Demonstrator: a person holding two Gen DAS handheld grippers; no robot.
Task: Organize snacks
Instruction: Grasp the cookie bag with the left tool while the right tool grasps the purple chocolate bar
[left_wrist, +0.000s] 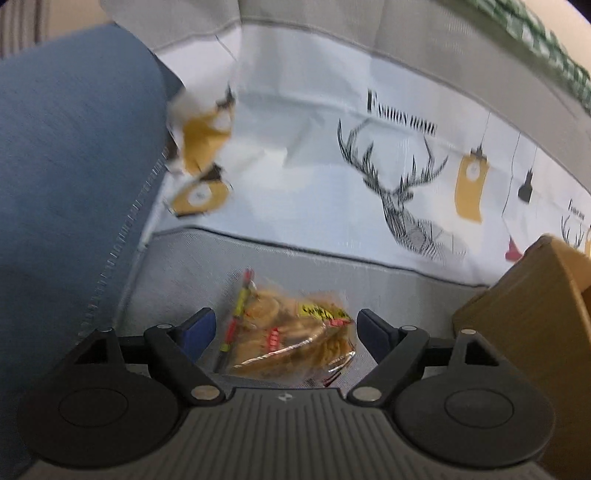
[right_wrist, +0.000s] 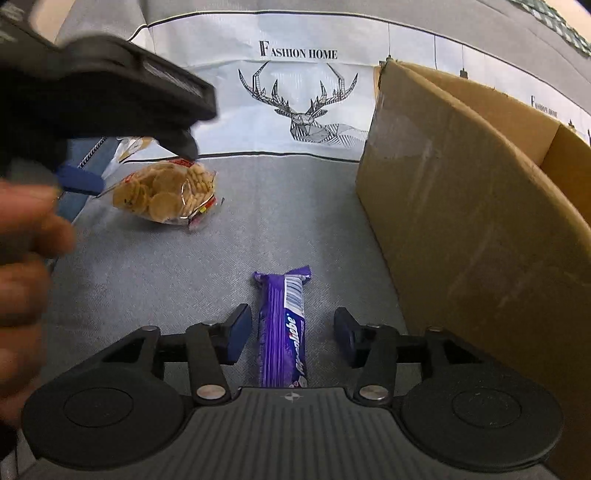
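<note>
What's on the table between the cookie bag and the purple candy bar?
Nothing: only bare grey tablecloth lies between the cookie bag and purple candy bar, seen in the right wrist view.

A purple chocolate bar (right_wrist: 282, 328), golden biscuits in a clear bag (right_wrist: 166, 194), a brown cardboard box (right_wrist: 461, 206), and a grey-and-white cloth (right_wrist: 229, 92) printed with black stags.

Left gripper (left_wrist: 284, 326) and right gripper (right_wrist: 291, 332) angle downward, jaws apart.

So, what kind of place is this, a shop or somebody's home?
Probably a home. The snacks lie on a grey printed cloth that reads "Fashion Home" and shows a stag, a blue cushion sits beside it, and a plain cardboard box stands open for sorting. I see no shop shelves.
</note>
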